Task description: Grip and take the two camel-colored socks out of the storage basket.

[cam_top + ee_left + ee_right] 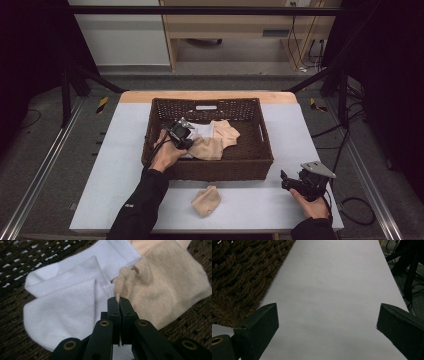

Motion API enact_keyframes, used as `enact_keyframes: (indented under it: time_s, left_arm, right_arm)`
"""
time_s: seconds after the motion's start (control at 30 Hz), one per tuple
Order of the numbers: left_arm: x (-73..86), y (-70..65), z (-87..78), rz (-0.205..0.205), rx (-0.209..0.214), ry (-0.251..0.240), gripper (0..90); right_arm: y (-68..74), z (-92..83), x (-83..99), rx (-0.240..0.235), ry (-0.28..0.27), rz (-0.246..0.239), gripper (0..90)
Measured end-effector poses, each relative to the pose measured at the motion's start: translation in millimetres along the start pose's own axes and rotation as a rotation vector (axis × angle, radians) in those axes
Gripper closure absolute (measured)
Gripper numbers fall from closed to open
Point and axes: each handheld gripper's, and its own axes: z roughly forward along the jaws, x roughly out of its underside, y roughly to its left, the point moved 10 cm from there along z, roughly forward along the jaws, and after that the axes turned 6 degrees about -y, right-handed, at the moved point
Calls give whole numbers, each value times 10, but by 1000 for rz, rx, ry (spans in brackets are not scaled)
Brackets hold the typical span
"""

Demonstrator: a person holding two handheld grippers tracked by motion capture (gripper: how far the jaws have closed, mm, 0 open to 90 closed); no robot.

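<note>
Left gripper (117, 301) is inside the basket (260, 150), clamped on a fold of the beige sock (165, 290) beside the white sock (67, 307). Right gripper (327, 325) sits outside the basket's right corner, jaws wide, nothing held.

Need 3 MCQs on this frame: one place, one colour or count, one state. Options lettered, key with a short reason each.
1. Where is the left gripper?
A. inside the wicker basket
B. on the bare table
C. above the basket's far rim

2. How many beige socks lie on the table outside the basket?
A. none
B. one
C. three

3. How does the right gripper stand?
A. shut on a sock
B. shut on nothing
C. open over the table

Key: 1 A, the high view shows it down among the socks in the basket, pinching a fold of a beige sock. 2 B, one loose beige sock lies in front of the basket. 3 C, its jaws stand wide apart over bare table.
</note>
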Motion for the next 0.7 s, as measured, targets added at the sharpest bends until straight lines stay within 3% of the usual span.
enact_keyframes:
  time_s: [0.13, 0.23, 0.27, 0.43, 0.47, 0.7]
  left_arm:
    - [-98, 14, -75, -41, 0, -92, 881]
    - [-139, 21, -115, -45, 3, -131, 882]
    - [-185, 25, -165, -55, 3, -185, 882]
    - [-222, 43, -233, -54, -12, -240, 882]
    - [-253, 48, -258, -67, -10, -273, 882]
    - [-369, 72, -361, -109, 5, -377, 882]
  right_arm:
    - [2, -3, 1, -1, 0, 0, 42]
    - [3, -5, 1, 0, 1, 3, 42]
    - [-1, -6, -1, 0, -1, 1, 42]
    - [-4, -1, -1, 3, -1, 1, 42]
    - [-4, -3, -1, 2, 0, 2, 42]
    - [-9, -9, -8, 2, -6, 2, 42]
